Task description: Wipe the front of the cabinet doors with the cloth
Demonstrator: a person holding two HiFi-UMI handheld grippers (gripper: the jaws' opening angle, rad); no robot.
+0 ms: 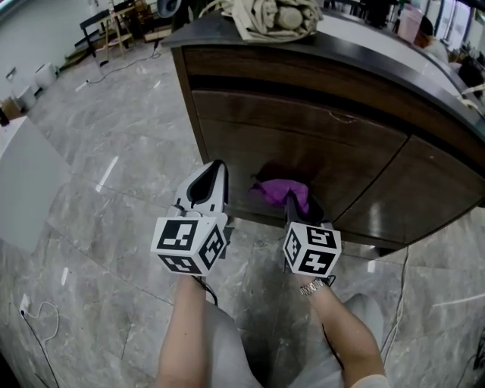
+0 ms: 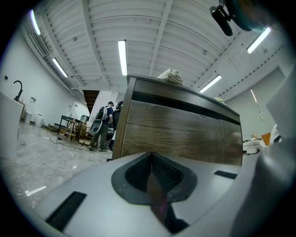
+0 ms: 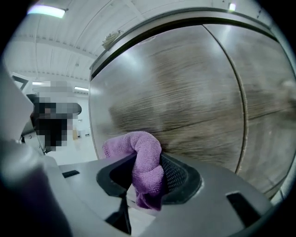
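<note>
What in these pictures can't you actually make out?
- Whether the cloth touches the cabinet door: in the head view the right gripper partly covers the cloth.
- Pale bundle on the counter: cut off by the head view's top edge.
- Person in the right gripper view: under a mosaic patch.

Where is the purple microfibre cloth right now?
The purple microfibre cloth is clamped in the right gripper, just right of centre in the head view. It is held at the lower front of the dark wooden cabinet door.
</note>
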